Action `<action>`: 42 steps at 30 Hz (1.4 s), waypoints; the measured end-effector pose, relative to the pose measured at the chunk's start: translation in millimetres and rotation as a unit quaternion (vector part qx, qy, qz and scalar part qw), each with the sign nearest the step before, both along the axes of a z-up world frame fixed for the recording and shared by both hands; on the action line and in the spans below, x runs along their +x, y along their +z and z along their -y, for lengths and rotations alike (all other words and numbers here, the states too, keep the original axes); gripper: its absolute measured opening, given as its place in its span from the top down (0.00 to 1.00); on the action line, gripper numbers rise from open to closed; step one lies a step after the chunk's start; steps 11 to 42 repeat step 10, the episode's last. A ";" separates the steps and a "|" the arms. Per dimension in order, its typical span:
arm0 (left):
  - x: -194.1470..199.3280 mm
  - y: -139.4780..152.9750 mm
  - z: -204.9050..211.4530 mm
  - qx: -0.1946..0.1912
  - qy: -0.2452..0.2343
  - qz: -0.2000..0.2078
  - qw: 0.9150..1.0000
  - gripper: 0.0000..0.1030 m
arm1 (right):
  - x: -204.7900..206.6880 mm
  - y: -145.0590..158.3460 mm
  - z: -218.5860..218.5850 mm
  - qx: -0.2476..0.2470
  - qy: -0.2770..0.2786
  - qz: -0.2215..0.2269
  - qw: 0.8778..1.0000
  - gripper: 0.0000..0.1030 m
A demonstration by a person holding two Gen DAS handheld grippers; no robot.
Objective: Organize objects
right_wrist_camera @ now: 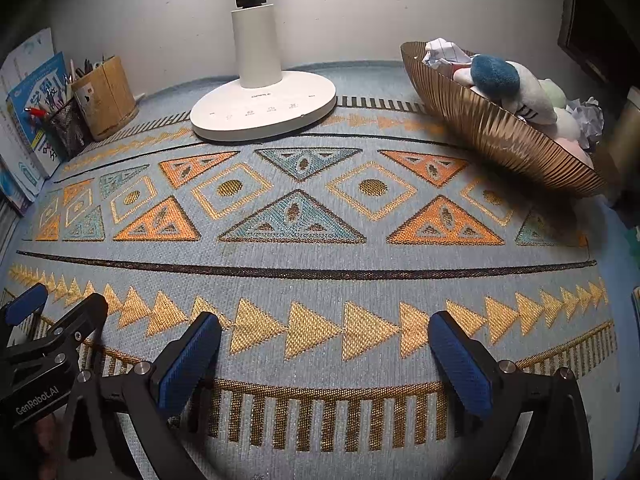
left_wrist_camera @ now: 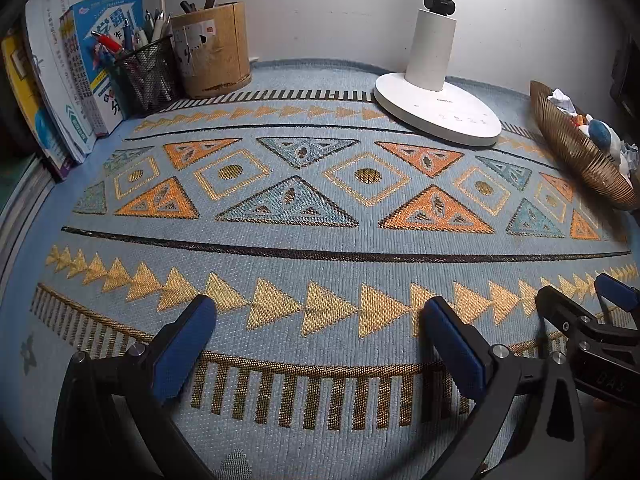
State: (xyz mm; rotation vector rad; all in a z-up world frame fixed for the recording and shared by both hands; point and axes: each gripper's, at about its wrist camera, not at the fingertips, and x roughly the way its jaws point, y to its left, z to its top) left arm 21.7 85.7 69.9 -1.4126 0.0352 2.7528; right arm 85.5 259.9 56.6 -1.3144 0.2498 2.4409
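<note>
Desk corner against a plain pale wall, covered by a blue woven cloth with gold and orange triangle bands. Central stretch of cloth bare of loose items. Far left: upright row of paperback books with blue and white covers, black wire-mesh pen cup packed with pens, and just beside it a tan cylindrical holder of wood or card, also holding pens. Far centre: round white base of a desk lamp, column cut off at the top edge. Far right: ribbed bronze-coloured oval bowl holding a teal felt ball, pale soft items and crumpled white paper. Judged from this layout, sorting largely complete or close to it; nothing left lying loose in view. Left gripper low over the near cloth, blue pads spread wide, nothing between them. Right gripper likewise low over the near edge, pads well apart and empty, just beside the left one. Not determinable: contents deep in the bowl, items behind the books, dark objects at the far right margin, anything nearer than the grippers. Fisheye curvature distorts all edges.
</note>
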 end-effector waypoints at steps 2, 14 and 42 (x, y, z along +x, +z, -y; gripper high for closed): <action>0.0 0.2 -0.1 0.000 0.000 0.000 1.000 0.00 | 0.0 0.1 0.1 0.000 0.000 0.000 1.000 0.00; 0.0 0.8 -0.6 0.000 -0.001 0.000 1.000 0.00 | 0.1 0.1 -0.3 0.000 0.000 0.000 1.000 0.00; 0.0 0.8 -0.6 0.000 -0.001 0.000 1.000 0.00 | 0.1 0.1 -0.3 0.000 0.000 0.000 1.000 0.00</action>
